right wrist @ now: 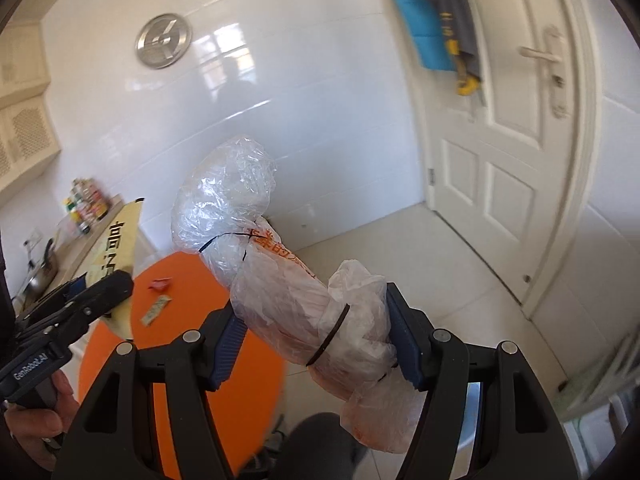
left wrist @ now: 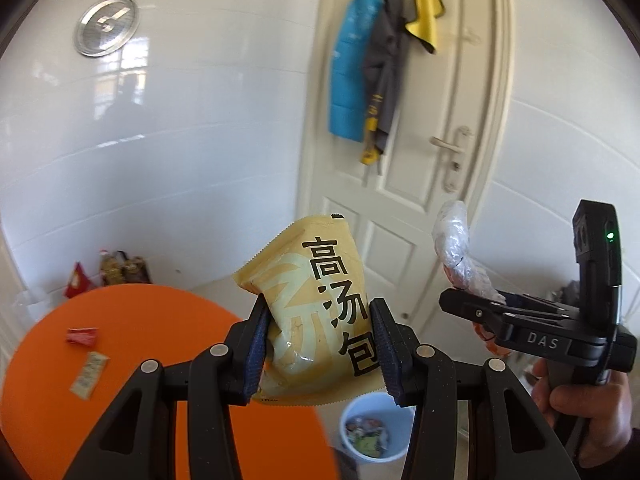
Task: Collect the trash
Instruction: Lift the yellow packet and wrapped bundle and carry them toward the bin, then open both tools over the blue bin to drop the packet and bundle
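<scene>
Clamped in the left gripper (left wrist: pixel 318 344), a yellow soup-base sachet (left wrist: pixel 316 312) stands upright, with the pale blue plastic bin (left wrist: pixel 374 428) near at five o'clock below. Right wrist view: the right gripper (right wrist: pixel 314 350) pinches a crumpled clear plastic bag bundle (right wrist: pixel 280 280), long axis toward eleven o'clock.

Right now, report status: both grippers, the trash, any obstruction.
Left gripper shut on yellow soup packet. Right gripper shut on bundled plastic bag. Bin below, open. Two wrappers left on orange table.
</scene>
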`<state>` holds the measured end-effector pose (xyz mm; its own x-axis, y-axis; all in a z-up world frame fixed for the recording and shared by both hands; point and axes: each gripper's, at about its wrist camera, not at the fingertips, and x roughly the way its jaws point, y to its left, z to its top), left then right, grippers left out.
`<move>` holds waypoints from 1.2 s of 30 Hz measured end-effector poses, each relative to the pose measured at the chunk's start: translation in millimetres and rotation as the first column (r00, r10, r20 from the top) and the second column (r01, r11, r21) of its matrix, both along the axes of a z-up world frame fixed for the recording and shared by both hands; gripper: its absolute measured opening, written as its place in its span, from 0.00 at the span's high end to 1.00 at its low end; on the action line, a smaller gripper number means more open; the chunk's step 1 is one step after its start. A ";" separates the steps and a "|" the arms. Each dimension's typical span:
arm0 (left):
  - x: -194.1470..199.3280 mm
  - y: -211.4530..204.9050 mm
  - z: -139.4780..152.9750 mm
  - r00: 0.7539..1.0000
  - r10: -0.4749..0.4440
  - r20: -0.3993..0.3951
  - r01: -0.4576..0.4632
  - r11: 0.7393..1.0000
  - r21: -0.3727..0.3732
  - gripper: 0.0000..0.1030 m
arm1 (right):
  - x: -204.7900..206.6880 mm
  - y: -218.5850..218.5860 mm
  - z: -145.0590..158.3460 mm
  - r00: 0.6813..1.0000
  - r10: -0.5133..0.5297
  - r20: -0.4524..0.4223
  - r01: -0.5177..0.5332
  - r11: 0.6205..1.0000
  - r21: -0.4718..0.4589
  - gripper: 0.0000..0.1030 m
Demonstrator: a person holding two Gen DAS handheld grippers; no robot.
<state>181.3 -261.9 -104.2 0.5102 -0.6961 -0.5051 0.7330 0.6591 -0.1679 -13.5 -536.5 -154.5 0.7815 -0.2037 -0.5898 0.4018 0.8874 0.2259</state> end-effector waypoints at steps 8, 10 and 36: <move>-19.0 -81.6 -55.1 0.973 -0.182 -0.144 0.197 0.976 0.097 0.57 | -63.9 -93.9 -54.0 0.974 -0.205 -0.092 0.213 0.973 0.086 0.36; -25.6 -100.3 -75.1 0.964 -0.204 -0.172 0.228 0.964 0.136 0.57 | -75.1 -114.0 -75.6 0.961 -0.246 -0.122 0.261 0.957 0.124 0.36; 4.2 -228.0 -234.8 0.833 -0.139 -0.535 0.407 0.809 0.424 0.26 | -73.1 -224.3 -268.8 0.852 -0.367 -0.373 0.514 0.720 0.466 0.04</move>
<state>185.5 -489.9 -339.0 -0.0472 -0.3451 -0.9374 0.8164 0.5274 -0.2352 -86.7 -760.8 -423.3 0.5038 -0.0867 -0.8595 0.8206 0.3589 0.4448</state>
